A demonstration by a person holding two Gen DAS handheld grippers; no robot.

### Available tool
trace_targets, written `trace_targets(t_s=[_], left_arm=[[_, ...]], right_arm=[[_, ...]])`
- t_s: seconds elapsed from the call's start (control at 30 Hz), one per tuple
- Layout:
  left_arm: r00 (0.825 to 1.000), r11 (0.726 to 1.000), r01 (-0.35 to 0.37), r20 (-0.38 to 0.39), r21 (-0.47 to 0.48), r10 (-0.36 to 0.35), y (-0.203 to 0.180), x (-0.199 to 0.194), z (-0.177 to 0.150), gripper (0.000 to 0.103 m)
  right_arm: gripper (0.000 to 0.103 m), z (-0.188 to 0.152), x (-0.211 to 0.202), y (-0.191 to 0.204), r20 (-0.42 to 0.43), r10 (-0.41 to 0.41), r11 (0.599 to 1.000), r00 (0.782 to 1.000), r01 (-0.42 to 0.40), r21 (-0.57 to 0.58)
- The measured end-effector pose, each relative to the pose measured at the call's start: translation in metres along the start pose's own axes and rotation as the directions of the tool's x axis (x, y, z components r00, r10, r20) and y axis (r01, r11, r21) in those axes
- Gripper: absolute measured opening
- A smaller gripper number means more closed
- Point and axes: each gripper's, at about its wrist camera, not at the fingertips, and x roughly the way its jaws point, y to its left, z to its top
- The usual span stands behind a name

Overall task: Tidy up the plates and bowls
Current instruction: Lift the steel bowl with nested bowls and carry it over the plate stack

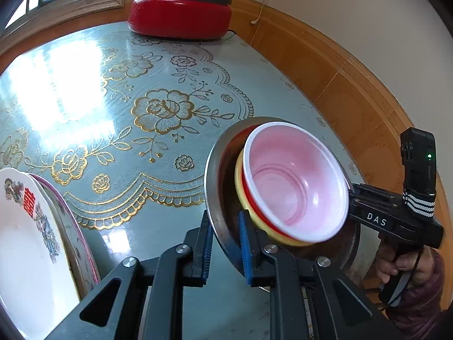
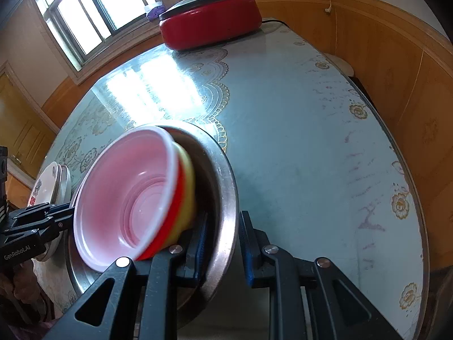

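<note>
Steel basin (image 1: pixel 216 198): lifted off the bench (image 1: pixel 119 119) and tilted, held by its rim on two opposite sides.
Nested bowls: a white-rimmed pink bowl (image 1: pixel 294 181) sits in a red bowl (image 1: pixel 250 195), that in a yellow bowl (image 1: pixel 240 181), all leaning inside the basin.
Left gripper (image 1: pixel 225 243): blue-padded fingers (image 1: pixel 243 243) closed on the near rim of the basin, one inside, one outside.
Right gripper (image 2: pixel 222 243): fingers (image 2: pixel 201 243) astride the opposite rim; the inner pad lies on the steel, the outer stands a little clear of it.
Hand (image 1: pixel 402 266): grips the right gripper's handle, seen at the right in the left wrist view.
Stacked plates (image 1: pixel 34 240): patterned white plates at the near left of the bench.
Electric pot (image 1: pixel 179 14): red, lidded, at the far edge near the window (image 2: pixel 85 14).
</note>
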Motion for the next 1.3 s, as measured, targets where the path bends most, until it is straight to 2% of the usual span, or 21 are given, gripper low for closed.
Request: trace_targets(t_s=[0.23, 0.4, 0.5, 0.63, 0.77, 1.3], left_arm=[[1.0, 1.0, 0.01, 0.025, -0.018, -0.01, 0.0, -0.003, -0.005, 0.018], [0.999, 1.0, -0.003, 0.043, -0.015, 0.003, -0.002, -0.007, -0.012, 0.018], [0.998, 1.0, -0.021, 0.055, -0.009, 0.022, -0.006, -0.01, -0.016, 0.018], [0.997, 0.999, -0.035, 0.072, -0.007, 0.035, -0.008, -0.012, -0.019, 0.018], [0.995, 0.999, -0.053, 0.086, 0.0, 0.053, -0.011, -0.014, -0.022, 0.019], [0.992, 0.998, -0.07, 0.107, 0.0, 0.07, -0.015, -0.023, -0.029, 0.019]], right_arm=[[0.016, 0.0, 0.001, -0.005, -0.01, 0.02, 1.0, 1.0, -0.02, 0.021], [0.016, 0.0, 0.003, -0.002, -0.014, 0.005, 1.0, 1.0, -0.004, 0.006], [0.009, -0.002, 0.004, 0.004, -0.005, 0.005, 1.0, 1.0, -0.005, -0.023], [0.007, -0.004, 0.006, 0.007, -0.006, 0.002, 0.999, 1.0, -0.002, -0.036], [0.007, -0.005, 0.009, 0.006, -0.035, 0.028, 1.0, 0.999, -0.028, -0.007], [0.006, -0.015, 0.003, 0.009, -0.008, 0.019, 1.0, 1.0, -0.019, -0.004]])
